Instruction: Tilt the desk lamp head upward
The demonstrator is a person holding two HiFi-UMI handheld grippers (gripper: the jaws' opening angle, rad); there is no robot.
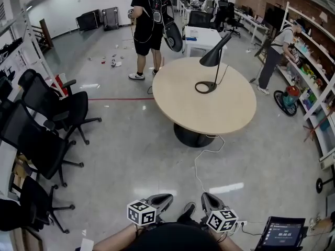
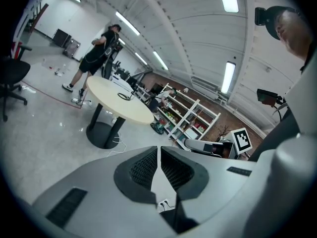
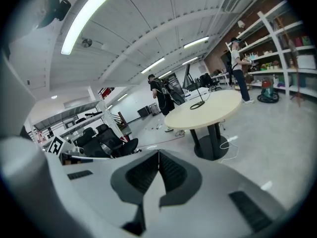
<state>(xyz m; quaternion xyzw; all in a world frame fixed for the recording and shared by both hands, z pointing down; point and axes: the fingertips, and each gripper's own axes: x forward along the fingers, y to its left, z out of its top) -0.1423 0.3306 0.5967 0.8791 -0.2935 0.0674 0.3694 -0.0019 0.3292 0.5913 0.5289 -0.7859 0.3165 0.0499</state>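
A black desk lamp (image 1: 212,67) stands on the round beige table (image 1: 188,109) in the head view, its cone head (image 1: 214,55) tilted downward and its ring base (image 1: 205,87) on the far half of the top. The lamp also shows small on the table in the left gripper view (image 2: 128,94) and the right gripper view (image 3: 198,102). My left gripper (image 1: 165,198) and right gripper (image 1: 205,197) hang close to my body at the bottom, well short of the table. Both are shut with nothing between the pads.
Black office chairs (image 1: 49,124) line the left side. A white cable (image 1: 201,166) runs on the floor from the table's black foot (image 1: 192,136). A person in black (image 1: 148,27) stands behind the table, another person (image 1: 275,54) by the shelves (image 1: 314,72) on the right. A tablet (image 1: 283,234) lies bottom right.
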